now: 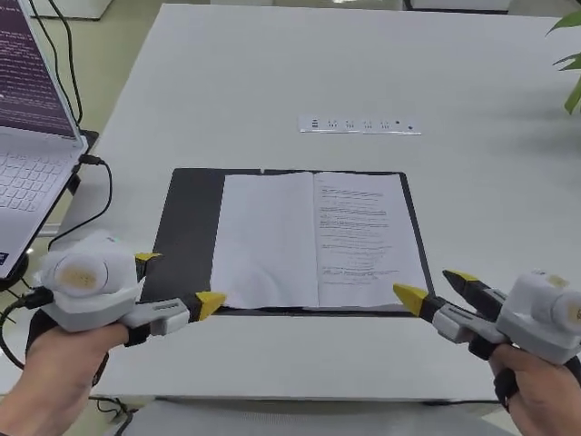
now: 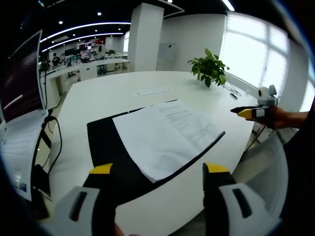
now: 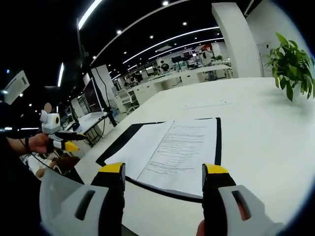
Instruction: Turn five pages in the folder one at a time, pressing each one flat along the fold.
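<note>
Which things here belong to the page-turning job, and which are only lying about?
For the job:
- black folder, lying open
- turned blank page
- printed page
- left hand-held gripper, open
- right hand-held gripper, open

Lying about:
- laptop
- cable beside it
- white strip beyond the folder
- plant

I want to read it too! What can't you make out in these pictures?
Printed page, head view: writing too small to read.
White strip, head view: markings too small to read.
Laptop, head view: cut off by the left edge.
Plant, head view: cut off by the right edge.
</note>
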A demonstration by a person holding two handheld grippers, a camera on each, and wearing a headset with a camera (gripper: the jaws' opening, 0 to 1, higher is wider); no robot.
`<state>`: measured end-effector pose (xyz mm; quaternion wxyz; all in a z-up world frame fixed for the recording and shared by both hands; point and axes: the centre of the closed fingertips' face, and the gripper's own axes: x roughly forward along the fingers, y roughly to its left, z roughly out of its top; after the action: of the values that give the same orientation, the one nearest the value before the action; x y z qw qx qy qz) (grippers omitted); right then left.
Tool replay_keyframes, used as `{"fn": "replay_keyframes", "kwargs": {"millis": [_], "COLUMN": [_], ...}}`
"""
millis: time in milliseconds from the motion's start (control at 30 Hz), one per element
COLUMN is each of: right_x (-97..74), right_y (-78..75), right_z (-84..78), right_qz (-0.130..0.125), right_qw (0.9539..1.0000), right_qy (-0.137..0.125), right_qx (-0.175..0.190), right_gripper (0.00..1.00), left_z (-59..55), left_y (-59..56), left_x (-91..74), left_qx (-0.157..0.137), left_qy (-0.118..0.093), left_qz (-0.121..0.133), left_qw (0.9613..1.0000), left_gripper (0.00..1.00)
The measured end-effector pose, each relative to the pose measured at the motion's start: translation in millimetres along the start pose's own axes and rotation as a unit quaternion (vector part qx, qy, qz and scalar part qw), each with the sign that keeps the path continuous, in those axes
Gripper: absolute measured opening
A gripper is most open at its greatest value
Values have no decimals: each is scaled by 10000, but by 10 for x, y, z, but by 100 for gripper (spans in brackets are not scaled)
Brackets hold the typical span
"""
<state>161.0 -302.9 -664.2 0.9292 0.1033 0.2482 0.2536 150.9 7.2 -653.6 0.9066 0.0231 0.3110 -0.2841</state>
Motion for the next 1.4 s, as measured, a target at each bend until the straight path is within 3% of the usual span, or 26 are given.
{"fn": "replay_keyframes", "kwargs": {"millis": [167,300,600,767,900,1133,1400], "right_x": [-57,-91,-138,-157,-175,-223,-257], "right_y": [-79,-75,-98,-123,-150,-194,-217], "right_z": [-49,-98,-222,-284,-314,-349,-452], "right_qz": [-72,-68,-31,-47,-68,-79,-54], "right_qw": [10000,9999,9998,9996,9995,9993,9986], "right_qy": [38,83,181,222,253,270,471], "right_qx": [37,41,124,160,165,234,223], "right_gripper": [63,63,63,63,64,66,65], "left_z": [-5,-7,133,139,102,120,133], "left_y": [19,-45,-361,-546,-585,-790,-954], "left_x": [-38,11,308,447,547,682,867], "left_qx": [-64,-67,153,271,415,610,644], "left_qy": [-41,16,150,275,430,579,680], "left_qz": [50,-80,-453,-698,-755,-1007,-1234], "left_qw": [10000,9999,9987,9968,9954,9914,9879], "left_gripper": [72,72,74,73,75,75,72]}}
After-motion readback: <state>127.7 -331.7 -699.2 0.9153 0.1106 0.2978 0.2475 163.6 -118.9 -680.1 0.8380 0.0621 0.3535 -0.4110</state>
